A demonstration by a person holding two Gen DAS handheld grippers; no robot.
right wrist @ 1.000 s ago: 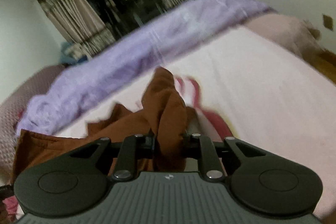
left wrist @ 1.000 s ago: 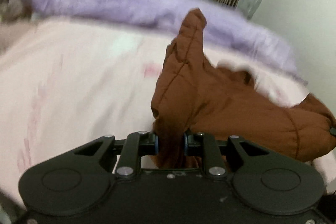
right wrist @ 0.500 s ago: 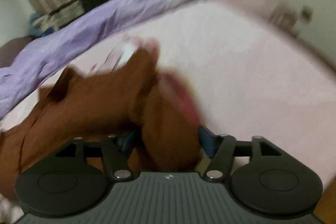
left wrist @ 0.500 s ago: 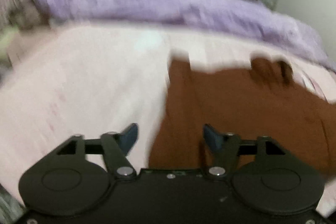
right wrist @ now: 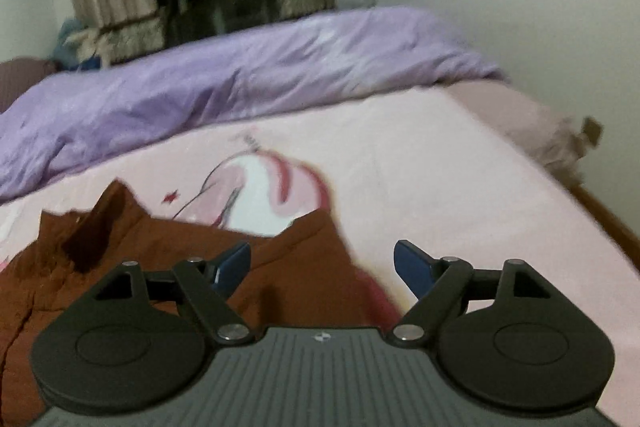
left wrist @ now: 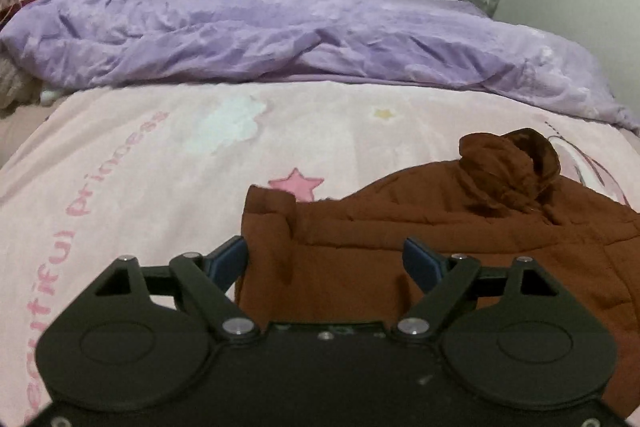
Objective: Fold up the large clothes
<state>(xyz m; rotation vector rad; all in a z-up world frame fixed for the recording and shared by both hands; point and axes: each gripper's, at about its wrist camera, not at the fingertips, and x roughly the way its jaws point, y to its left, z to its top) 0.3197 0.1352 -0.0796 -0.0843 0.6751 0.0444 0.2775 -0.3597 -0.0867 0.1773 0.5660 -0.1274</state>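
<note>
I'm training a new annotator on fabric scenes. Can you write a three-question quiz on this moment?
1. True or false: the left gripper is clamped on the brown garment.
2. What lies along the far side of the pink bedsheet? A) purple duvet B) green towel C) cardboard box
3. Fill in: the garment lies on the ____.

Key: 1. False; its pads stand apart, pressing nothing. 2. A, the purple duvet. 3. Pink bedsheet.

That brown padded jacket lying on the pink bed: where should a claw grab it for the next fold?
Probably the brown padded jacket's raised near-left corner, where a thick folded edge stands off the pink bedsheet. Come from the near side, low, so one finger slips underneath.
</note>
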